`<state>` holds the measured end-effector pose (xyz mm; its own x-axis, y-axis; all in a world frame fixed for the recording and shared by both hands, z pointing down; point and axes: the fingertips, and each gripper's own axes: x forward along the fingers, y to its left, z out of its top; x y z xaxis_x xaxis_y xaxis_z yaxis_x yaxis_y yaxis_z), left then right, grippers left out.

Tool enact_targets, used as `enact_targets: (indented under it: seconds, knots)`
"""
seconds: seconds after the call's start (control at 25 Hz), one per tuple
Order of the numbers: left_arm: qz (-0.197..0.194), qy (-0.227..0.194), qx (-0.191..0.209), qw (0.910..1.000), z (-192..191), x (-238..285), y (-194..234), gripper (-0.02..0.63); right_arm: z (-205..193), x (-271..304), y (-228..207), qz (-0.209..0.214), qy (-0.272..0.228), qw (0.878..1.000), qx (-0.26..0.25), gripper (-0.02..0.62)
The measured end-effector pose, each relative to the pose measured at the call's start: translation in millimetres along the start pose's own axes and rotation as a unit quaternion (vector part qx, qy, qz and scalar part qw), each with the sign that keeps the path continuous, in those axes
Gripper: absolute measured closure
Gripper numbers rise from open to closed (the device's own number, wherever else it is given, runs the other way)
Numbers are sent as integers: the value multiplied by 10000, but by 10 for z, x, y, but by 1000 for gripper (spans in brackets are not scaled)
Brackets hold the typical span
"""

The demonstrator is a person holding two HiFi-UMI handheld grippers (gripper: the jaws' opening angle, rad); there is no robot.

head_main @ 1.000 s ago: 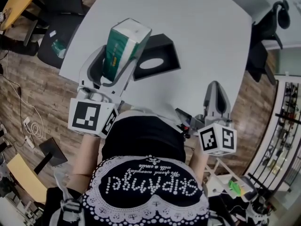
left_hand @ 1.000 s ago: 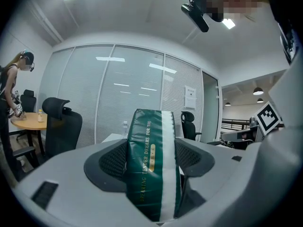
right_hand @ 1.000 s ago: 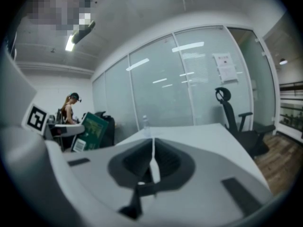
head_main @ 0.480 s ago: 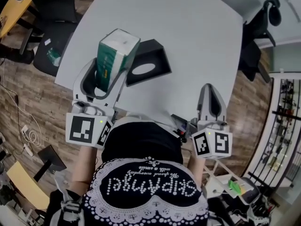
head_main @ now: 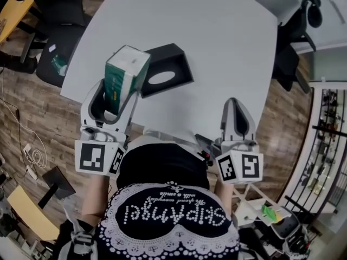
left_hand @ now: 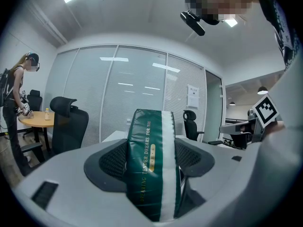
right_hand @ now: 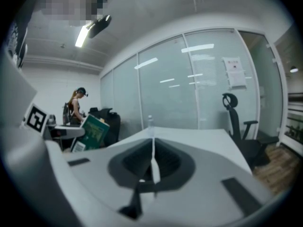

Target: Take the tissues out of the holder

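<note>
As left hand-held gripper (head_main: 116, 88) clamps tissues (head_main: 126, 72) by the white table (head_main: 217, 53), the right one (head_main: 233, 103) sits closed.

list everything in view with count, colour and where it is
tissue pack: 1, green and white, held above the table's near left edge
tissue holder: 1, black, on the table, right of the pack
table: 1, white, centre
bottle: 1, clear, table's far edge
office chairs: at least 2, black, either side of table
other person: 1, background
left gripper: 1, grey, shut on tissue pack
right gripper: 1, grey, shut, empty
</note>
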<state>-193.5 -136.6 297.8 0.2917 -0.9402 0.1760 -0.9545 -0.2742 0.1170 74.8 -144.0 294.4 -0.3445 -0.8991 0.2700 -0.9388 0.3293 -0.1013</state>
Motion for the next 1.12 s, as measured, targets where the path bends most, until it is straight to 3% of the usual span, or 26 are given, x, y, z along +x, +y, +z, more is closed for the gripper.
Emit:
enact_targets:
  seconds: [0.8, 1.12]
  knots:
    - [-333, 293, -71, 9990, -239, -148, -241, 267, -300, -200, 70, -69, 276, 9994, 172, 560]
    - [-484, 153, -34, 9987, -179, -33, -308, 267, -165, -214, -63, -244, 124, 9996, 62, 560]
